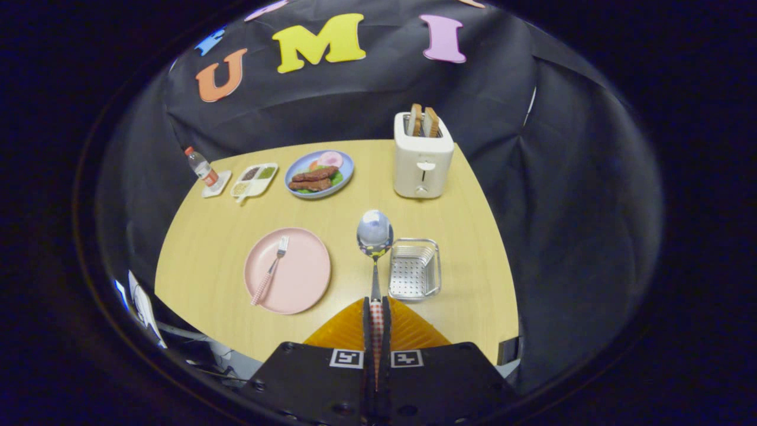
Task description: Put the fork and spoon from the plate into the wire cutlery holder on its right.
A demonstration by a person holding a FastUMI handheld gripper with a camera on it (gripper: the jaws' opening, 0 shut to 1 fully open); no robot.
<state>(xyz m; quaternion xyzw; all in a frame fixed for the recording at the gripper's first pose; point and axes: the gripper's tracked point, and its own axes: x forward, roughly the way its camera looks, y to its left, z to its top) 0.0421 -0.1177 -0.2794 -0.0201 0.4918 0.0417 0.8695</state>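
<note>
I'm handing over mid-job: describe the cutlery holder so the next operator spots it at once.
On the wooden table, look in front of the white toaster, right of the pink plate where the fork lies. The cutlery holder is the small metal basket with a perforated floor, just right of the spoon clamped in the gripper. It is the table's one wire-framed piece.

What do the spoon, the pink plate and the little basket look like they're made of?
The shiny round-bowled spoon, gripped by its checked handle in the shut tool, looks like polished metal: its bowl mirrors the room. The matte pink round plate is probably plastic, showing no glare. The silvery wire cutlery holder seems metal, with a perforated floor.
</note>
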